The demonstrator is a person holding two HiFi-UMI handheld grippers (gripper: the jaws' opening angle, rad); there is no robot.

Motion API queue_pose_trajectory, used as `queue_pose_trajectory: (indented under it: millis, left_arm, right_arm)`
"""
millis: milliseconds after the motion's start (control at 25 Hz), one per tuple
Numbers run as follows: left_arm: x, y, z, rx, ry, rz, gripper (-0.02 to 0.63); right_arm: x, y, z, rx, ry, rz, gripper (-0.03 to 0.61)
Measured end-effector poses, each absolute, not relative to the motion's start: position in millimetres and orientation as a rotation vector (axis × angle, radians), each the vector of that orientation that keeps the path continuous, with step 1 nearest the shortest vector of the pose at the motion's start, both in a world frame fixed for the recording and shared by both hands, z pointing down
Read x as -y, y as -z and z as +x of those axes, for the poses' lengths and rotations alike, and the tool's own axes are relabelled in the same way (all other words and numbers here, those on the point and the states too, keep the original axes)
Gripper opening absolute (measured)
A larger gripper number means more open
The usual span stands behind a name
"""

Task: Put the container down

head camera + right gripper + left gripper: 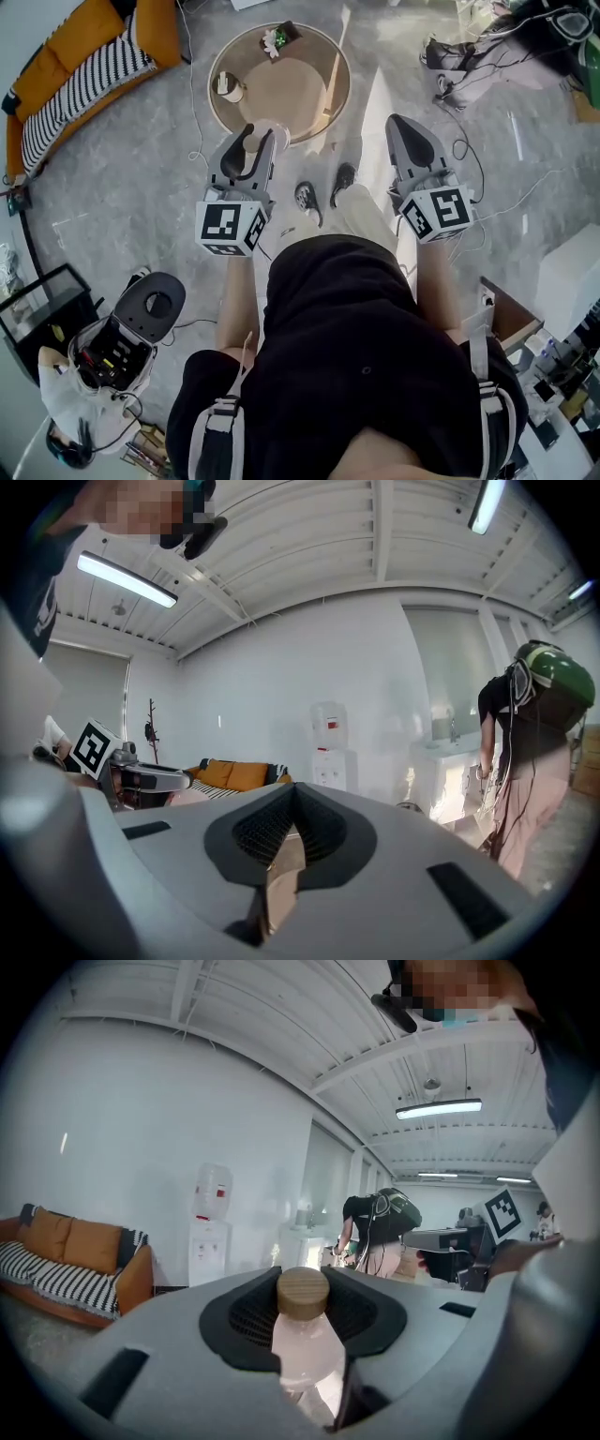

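My left gripper (303, 1312) is shut on a clear container (307, 1344), a bottle with a round wooden cap (303, 1292) that sticks up between the jaws. In the head view the left gripper (255, 141) hangs in the air over the near rim of a round glass-topped table (319, 103), and the container (271, 129) shows only faintly between its jaws. My right gripper (405, 127) is held to the right at about the same height, over the floor. Its jaws (292, 808) are shut with nothing between them.
On the table stand a small cup (228, 87) and a small plant pot (278, 37). An orange sofa with a striped cushion (80, 66) is at the far left. Cables and shoes lie on the grey floor. A person with a backpack (380, 1218) stands by a sink, near a water dispenser (211, 1227).
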State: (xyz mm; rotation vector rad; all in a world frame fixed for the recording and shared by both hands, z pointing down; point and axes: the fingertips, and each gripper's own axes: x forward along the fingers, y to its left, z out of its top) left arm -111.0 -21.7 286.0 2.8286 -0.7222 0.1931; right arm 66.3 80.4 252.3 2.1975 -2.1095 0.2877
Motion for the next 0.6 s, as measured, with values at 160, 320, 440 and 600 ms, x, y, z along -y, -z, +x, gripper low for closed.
queue_pose_trajectory:
  millis: [160,320,440,600]
  left_arm:
    - [32,-291,-104,0.726,-0.206,2.81,0.14]
    - [49,-295,-95,0.774,-0.213,2.784,0.14]
    - [63,-296,-85,0.81,-0.214,2.762,0.14]
    - [85,-293,-71,0.855,-0.2,2.716,0.14]
  right_arm:
    - [-63,-259,73,2.124,-0.325,2.16,0.005]
    - [-38,-259,84,2.166,-0.328,2.114,0.005]
    - [-17,-259,96,2.204,-0.33,2.071,0.005]
    - [15,-258,108,2.268,-0.338,2.004,0.005]
